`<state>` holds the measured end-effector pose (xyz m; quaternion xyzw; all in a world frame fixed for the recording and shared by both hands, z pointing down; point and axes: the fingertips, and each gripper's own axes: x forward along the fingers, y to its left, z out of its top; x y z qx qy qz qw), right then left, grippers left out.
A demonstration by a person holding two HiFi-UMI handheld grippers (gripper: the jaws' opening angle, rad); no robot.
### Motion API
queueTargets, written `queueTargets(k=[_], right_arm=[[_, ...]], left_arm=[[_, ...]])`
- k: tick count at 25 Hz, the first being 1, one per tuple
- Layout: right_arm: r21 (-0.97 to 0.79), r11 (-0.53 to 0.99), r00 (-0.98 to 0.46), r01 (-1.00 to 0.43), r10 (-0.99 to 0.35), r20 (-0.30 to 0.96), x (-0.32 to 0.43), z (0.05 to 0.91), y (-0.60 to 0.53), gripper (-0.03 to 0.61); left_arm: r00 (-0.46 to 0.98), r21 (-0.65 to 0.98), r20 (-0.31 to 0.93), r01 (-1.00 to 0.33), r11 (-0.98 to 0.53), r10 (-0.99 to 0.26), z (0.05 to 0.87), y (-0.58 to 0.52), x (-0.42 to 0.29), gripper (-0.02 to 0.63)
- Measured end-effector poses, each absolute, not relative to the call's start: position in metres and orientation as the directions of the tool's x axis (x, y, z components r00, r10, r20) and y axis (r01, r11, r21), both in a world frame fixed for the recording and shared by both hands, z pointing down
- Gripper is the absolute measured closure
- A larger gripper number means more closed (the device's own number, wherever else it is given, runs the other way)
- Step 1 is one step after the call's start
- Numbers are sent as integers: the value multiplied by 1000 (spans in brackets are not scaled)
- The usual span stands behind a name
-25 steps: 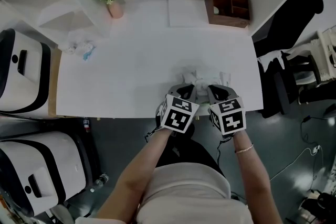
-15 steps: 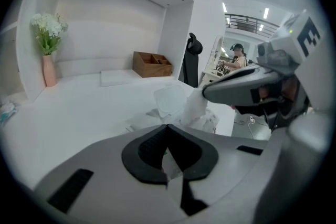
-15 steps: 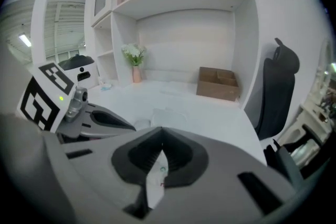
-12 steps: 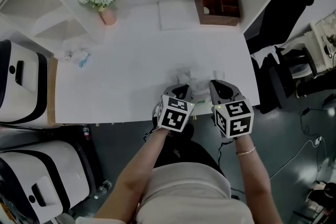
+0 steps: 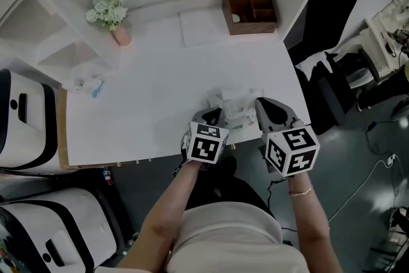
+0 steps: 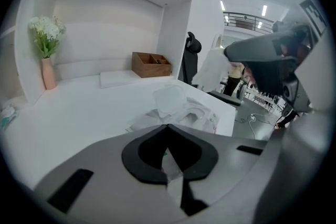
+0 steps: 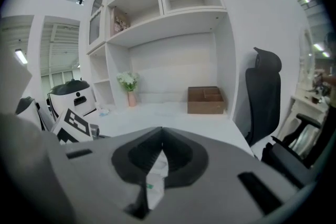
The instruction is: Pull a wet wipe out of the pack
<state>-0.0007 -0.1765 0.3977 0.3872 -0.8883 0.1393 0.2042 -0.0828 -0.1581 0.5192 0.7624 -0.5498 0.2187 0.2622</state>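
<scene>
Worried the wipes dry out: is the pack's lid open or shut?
Open. In the left gripper view the clear lid stands flipped up off the wipes pack.

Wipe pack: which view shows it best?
Left gripper view: the wipe pack lies just past the fingers, lid open. Head view shows it small, between left gripper and right gripper. Right gripper view misses it.
</scene>
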Motion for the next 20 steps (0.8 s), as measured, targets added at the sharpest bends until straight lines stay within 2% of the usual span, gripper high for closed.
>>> queueTargets(k=[8, 20], right_arm=[[-204, 592, -620, -780, -686, 381, 21, 375, -170, 574], [-208, 536, -574, -819, -757, 312, 52, 352, -160, 574]], left_arm=[[293, 136, 626, -954, -269, -723, 516, -158, -83, 618], [294, 111, 632, -950, -291, -717, 518, -160, -81, 618]])
